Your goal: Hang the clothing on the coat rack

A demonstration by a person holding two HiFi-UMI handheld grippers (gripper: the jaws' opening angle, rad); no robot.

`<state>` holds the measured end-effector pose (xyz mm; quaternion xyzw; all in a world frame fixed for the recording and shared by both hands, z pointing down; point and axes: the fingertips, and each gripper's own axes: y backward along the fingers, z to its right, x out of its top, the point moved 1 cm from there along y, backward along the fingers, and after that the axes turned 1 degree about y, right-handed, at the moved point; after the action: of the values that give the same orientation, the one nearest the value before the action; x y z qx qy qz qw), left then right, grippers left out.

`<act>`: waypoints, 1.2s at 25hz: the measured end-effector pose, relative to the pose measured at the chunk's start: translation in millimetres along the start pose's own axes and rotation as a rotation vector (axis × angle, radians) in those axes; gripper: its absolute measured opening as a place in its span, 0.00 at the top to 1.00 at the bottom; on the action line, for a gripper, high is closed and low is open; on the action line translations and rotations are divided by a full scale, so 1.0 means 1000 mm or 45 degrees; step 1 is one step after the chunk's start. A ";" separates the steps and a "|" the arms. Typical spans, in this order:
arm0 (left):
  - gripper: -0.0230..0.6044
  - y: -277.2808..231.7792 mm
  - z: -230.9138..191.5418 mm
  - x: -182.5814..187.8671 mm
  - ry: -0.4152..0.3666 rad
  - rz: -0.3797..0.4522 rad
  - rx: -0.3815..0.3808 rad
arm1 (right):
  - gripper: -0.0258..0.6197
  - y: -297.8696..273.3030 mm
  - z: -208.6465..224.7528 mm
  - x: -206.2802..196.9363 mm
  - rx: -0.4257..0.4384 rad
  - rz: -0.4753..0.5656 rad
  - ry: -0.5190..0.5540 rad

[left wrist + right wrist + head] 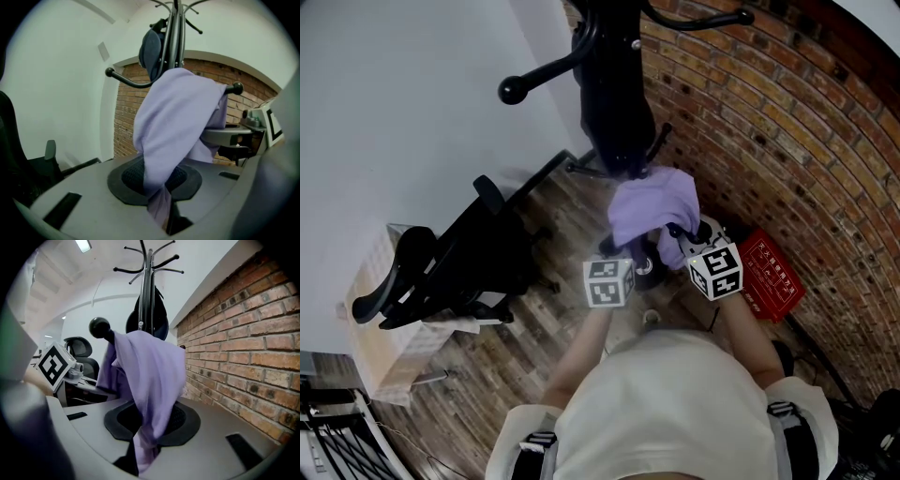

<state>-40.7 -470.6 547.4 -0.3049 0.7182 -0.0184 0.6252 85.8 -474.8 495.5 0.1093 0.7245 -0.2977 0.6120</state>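
Clothing [652, 208] in lilac hangs pinched in my left gripper [636, 255] and right gripper [677, 240]; a red sign [769, 274] lies right of them, its print unreadable.

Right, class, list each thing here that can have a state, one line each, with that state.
purple garment: draped, pinched by both grippers
left gripper: shut on the purple garment
right gripper: shut on the purple garment
coat rack: upright, a dark item hanging on it

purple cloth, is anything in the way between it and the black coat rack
Nothing visible. The pale purple cloth hangs close in front of the black metal coat rack; a dark garment occupies only a higher hook.
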 end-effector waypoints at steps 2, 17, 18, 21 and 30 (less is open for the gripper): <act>0.87 -0.002 0.009 -0.005 -0.014 -0.017 -0.030 | 0.85 -0.003 -0.009 -0.006 0.026 -0.001 -0.019; 0.87 0.005 0.043 -0.021 -0.053 -0.038 -0.169 | 0.81 0.005 -0.045 -0.025 0.054 0.003 -0.114; 0.87 0.007 0.042 -0.022 -0.052 -0.038 -0.167 | 0.80 0.007 -0.045 -0.025 0.047 0.001 -0.112; 0.81 0.014 0.042 -0.022 -0.063 -0.022 -0.175 | 0.77 0.014 -0.046 -0.025 0.021 -0.002 -0.113; 0.60 0.055 0.043 -0.027 -0.030 0.002 -0.195 | 0.69 0.046 -0.048 -0.031 -0.109 -0.002 -0.149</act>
<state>-23.9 -398.6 539.4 -0.3515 0.7105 0.0408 0.6083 77.2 -404.5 514.5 0.0648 0.6996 -0.2726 0.6573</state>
